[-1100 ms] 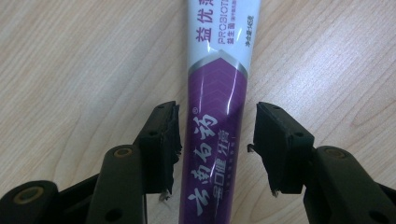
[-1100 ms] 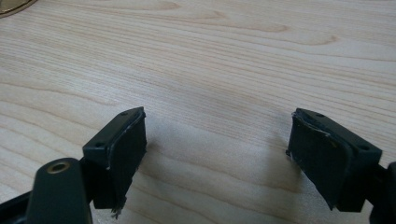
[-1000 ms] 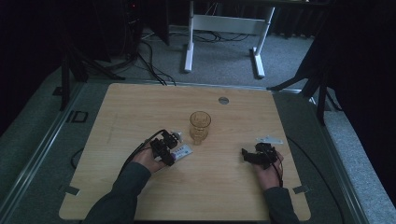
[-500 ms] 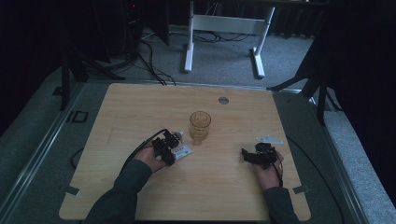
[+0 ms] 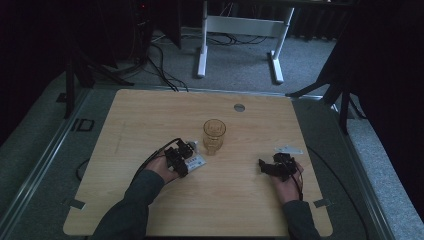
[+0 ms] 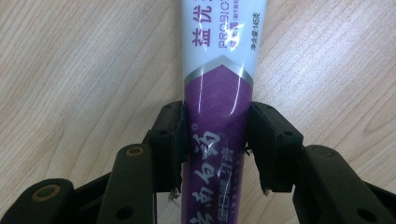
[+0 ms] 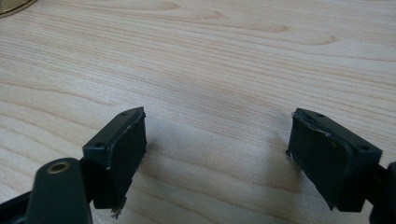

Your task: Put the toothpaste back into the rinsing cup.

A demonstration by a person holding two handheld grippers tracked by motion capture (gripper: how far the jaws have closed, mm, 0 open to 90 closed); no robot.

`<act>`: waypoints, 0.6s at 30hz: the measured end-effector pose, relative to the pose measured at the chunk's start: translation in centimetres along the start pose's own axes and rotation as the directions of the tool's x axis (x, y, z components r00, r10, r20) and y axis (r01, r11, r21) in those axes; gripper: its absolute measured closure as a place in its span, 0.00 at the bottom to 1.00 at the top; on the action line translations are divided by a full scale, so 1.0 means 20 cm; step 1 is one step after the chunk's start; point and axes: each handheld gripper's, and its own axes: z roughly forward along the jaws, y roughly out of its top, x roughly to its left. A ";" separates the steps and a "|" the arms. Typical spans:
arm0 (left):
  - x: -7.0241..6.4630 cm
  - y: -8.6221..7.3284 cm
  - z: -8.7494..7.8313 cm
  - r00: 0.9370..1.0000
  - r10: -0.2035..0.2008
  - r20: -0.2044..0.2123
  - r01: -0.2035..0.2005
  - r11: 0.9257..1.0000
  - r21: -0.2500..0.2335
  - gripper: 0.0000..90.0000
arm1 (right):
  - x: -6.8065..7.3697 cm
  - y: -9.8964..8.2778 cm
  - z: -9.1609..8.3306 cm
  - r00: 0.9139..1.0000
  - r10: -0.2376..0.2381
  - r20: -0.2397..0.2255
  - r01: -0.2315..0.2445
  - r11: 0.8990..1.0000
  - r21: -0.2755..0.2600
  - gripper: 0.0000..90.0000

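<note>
One tube (image 6: 218, 93) clamped in left tongs (image 6: 217, 149); right tongs (image 7: 217, 154) wide apart, empty; one glass (image 5: 214, 135).

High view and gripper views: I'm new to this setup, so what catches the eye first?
A purple-and-white tube clamped in the left hand-held gripper, lying on the wooden table. Just beyond it at mid-table stands an amber glass. The right hand-held gripper gapes open over bare wood.

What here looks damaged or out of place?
Only small wear: the right gripper has frayed bits hanging from its left pad. The tube sits straight in the left gripper, and the glass stands upright.
</note>
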 end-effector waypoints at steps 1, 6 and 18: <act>0.00 0.00 0.00 1.000 0.003 0.000 -0.003 1.000 0.003 0.62 | 0.00 0.00 0.00 1.000 0.000 0.000 0.000 1.000 0.000 0.21; 0.00 0.00 0.00 1.000 0.003 0.000 -0.003 1.000 0.007 0.62 | 0.00 0.00 0.00 1.000 0.000 0.000 0.000 1.000 0.000 0.21; 0.01 0.01 0.01 1.000 -0.002 0.020 0.002 1.000 0.015 0.62 | 0.00 0.00 0.00 1.000 0.000 0.000 0.000 1.000 0.000 0.21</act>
